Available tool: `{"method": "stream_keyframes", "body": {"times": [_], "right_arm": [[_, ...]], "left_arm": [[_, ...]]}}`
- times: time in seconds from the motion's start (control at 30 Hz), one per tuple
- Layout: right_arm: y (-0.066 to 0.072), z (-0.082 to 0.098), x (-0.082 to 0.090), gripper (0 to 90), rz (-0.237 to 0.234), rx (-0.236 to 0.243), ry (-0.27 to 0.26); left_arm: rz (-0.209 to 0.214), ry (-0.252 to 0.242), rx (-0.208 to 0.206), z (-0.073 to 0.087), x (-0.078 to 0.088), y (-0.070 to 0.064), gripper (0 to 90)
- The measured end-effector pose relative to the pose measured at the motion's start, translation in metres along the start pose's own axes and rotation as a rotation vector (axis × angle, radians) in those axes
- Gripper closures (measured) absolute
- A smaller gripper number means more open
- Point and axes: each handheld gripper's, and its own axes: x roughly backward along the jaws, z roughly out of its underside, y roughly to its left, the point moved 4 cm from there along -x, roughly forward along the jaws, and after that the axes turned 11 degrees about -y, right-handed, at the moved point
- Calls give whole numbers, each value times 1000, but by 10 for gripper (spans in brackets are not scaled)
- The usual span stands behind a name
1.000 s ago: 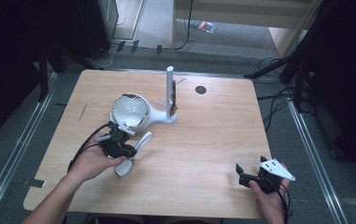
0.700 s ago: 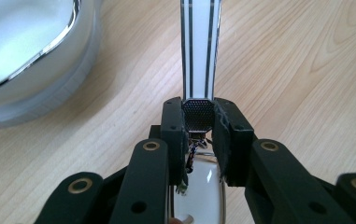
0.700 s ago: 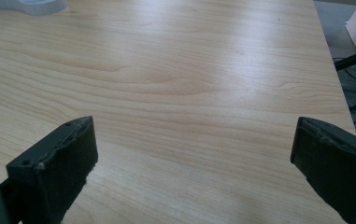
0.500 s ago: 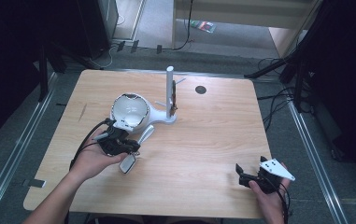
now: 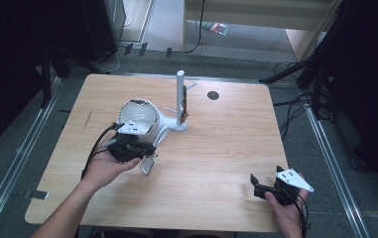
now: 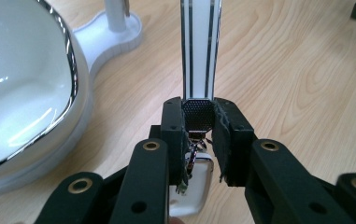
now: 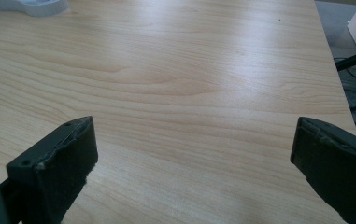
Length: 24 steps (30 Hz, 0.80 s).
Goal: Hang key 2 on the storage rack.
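A long white piece with chrome stripes (image 6: 201, 46) runs forward from my left gripper (image 6: 198, 116), whose jaws are shut on its black mesh section. In the high view the same piece (image 5: 160, 135) points toward the white stand, and its chrome-rimmed end (image 5: 147, 166) hangs out behind my left gripper (image 5: 149, 148). The stand's white bowl (image 5: 138, 116) with a chrome rim sits just beyond my hand, close on the left in the left gripper view (image 6: 21, 84). My right gripper (image 5: 256, 186) rests near the table's front right corner, jaws wide apart (image 7: 192, 128) over bare wood.
A white upright post (image 5: 180, 99) rises from the stand's base, with a small brown item hanging on it. A dark round hole (image 5: 213, 94) sits near the far edge of the wooden table (image 5: 226, 144). Cables lie on the floor around it.
My left gripper and the striped piece have shifted a little away from me, toward the stand's base. The right gripper has stayed put.
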Motion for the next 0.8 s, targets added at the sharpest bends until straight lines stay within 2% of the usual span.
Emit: {"method": "stream_keyframes", "body": {"times": [0.2, 0.3, 0.6, 0.8], "right_arm": [[0, 0, 1, 4, 1, 1, -1], [0, 0, 1, 4, -2, -3, -3], [-1, 0, 0, 5, -3, -5, -5], [-1, 0, 0, 4, -2, -3, -4]], "left_arm": [[68, -85, 39, -6, -3, 0, 760], [76, -119, 51, -10, -6, -1, 760], [116, -170, 68, -16, -16, -2, 760], [122, -198, 78, -19, -19, 1, 759]]}}
